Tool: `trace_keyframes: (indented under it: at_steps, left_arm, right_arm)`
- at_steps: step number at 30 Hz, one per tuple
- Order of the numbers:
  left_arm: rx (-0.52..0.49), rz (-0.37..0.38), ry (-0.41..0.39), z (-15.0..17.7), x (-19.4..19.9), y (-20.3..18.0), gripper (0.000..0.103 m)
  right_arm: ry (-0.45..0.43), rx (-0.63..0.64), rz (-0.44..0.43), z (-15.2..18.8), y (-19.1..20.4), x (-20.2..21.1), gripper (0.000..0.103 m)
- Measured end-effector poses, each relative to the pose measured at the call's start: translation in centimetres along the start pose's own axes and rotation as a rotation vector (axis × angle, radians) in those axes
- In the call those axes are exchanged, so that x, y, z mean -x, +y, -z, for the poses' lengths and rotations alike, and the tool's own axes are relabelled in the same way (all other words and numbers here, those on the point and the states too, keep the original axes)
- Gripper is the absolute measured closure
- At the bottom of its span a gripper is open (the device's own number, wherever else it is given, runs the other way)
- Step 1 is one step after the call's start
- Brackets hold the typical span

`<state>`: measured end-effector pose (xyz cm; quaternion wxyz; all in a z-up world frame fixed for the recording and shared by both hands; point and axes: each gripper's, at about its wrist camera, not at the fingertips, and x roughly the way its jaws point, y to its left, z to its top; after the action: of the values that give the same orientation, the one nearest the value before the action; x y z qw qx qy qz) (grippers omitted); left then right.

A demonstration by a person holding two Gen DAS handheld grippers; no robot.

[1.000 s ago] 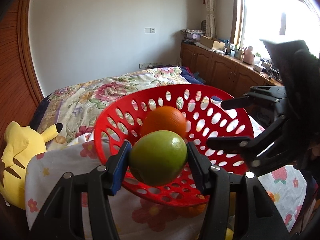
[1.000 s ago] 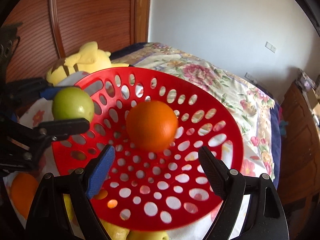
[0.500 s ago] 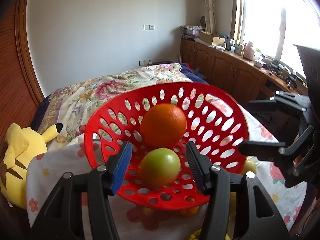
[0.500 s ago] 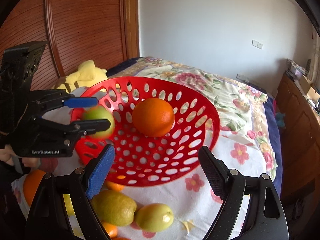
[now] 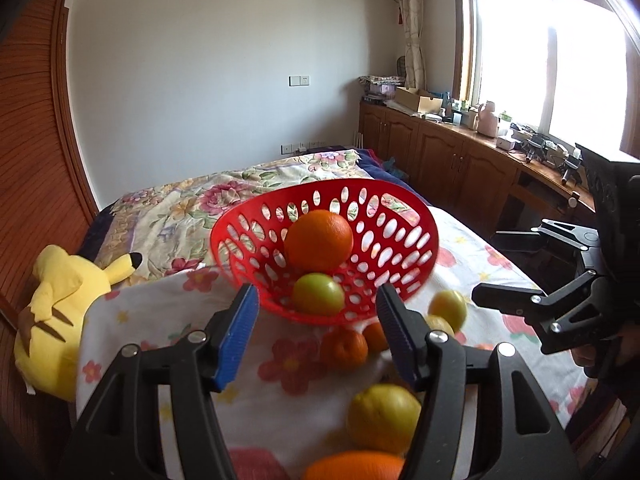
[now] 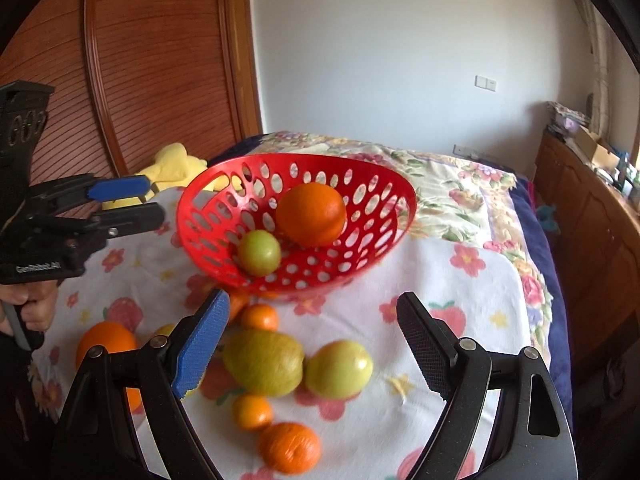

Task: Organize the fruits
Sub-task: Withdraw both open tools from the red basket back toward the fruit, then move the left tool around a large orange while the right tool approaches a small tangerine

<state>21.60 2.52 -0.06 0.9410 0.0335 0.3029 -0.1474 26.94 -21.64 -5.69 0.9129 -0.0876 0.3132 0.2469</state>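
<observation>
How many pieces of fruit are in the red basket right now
2. A large orange sits toward the back of the red basket, and a small green fruit lies in front of it, lower down. Neither view shows anything else inside.

- Red basket [image 6: 224, 236]: glossy perforated plastic.
- Large orange [image 6: 311, 214]: matt, finely pitted peel.
- Green fruit [image 6: 259, 253]: smooth skin.
- Floral cloth [image 6: 472, 304]: soft printed fabric.
- Panelling [image 6: 160, 60], upper left: ribbed, polished wood.
- Yellow toy [image 5: 60, 308]: plush.
</observation>
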Motion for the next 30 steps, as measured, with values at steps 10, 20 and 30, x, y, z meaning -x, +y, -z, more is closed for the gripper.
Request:
trace_keyframes:
  at_steps: [10,20,30]
  left_arm:
    - [0.035,0.0,-0.012,4.6,4.3,-0.2,0.038]
    - [0.049,0.012,-0.01,7.4,5.5,-1.1,0.034]
    - [0.048,0.021,0.028,9.9,4.4,-2.3,0.034]
  right_arm:
    - [-0.012,-0.032,0.031,4.7,2.0,2.5,0.016]
    - [0.008,-0.085,0.053,8.1,2.2,2.4,0.027]
    - [0.034,-0.133,0.053,9.1,1.4,0.9,0.04]
